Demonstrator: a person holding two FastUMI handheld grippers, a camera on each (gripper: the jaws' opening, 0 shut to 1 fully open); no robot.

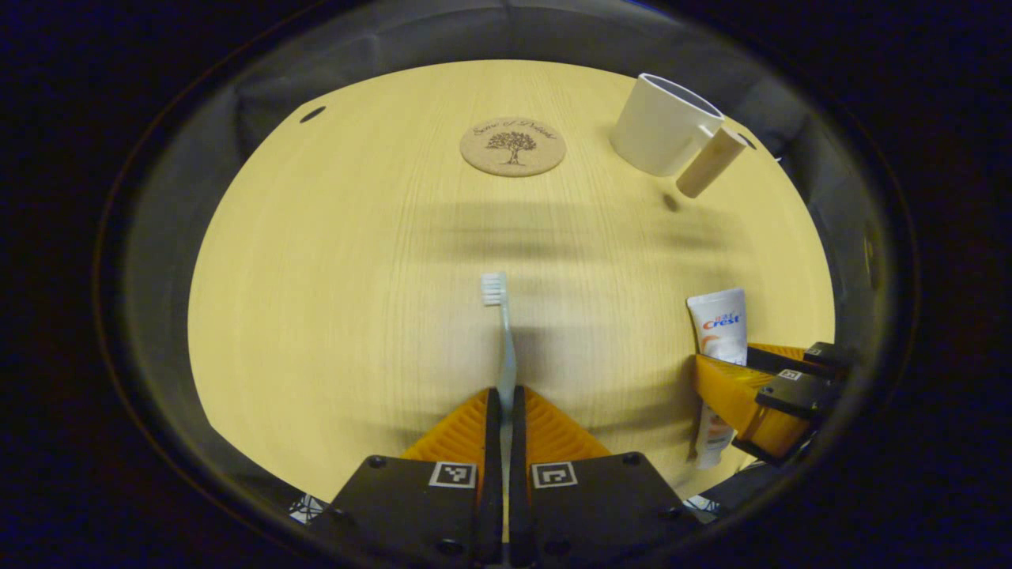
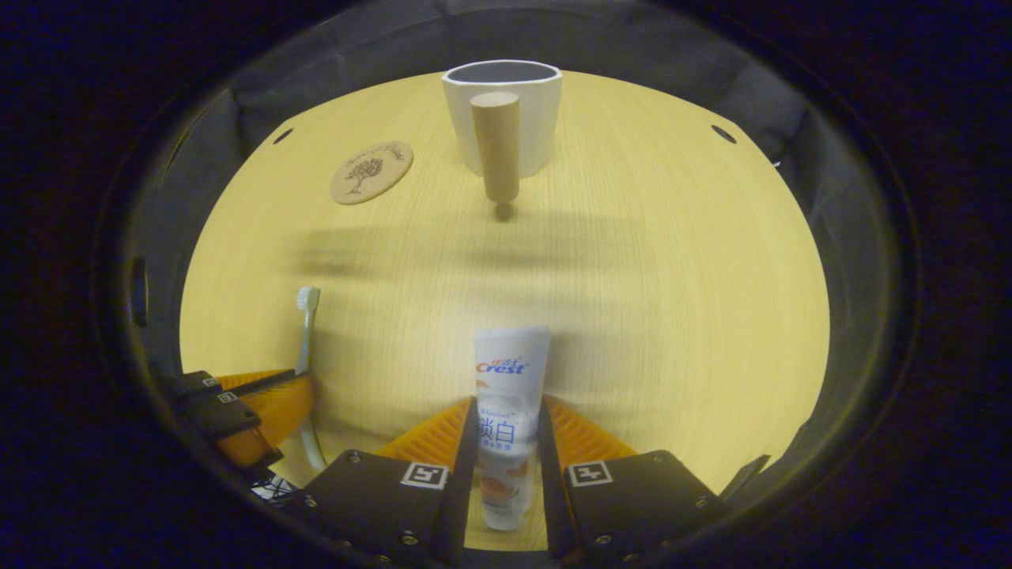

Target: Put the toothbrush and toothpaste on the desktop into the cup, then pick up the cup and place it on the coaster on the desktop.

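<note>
Left tongs (image 1: 504,403) clamp the toothbrush (image 1: 501,332); right tongs (image 2: 507,427) clamp the toothpaste (image 2: 506,395) (tube marked "Crest").

Left gripper (image 1: 504,399) low over the table, its orange fingers (image 1: 458,431) pressed together on the toothbrush (image 1: 503,348) handle; right gripper (image 2: 508,419) alongside (seen at the left view's edge), fingers clamped against the toothpaste (image 2: 508,395).

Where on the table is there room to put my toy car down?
The wide bare stretch of table between the toothpaste and the cup is free, and so is the part left of the coaster. It is crowded near the toothbrush and both grippers.
</note>
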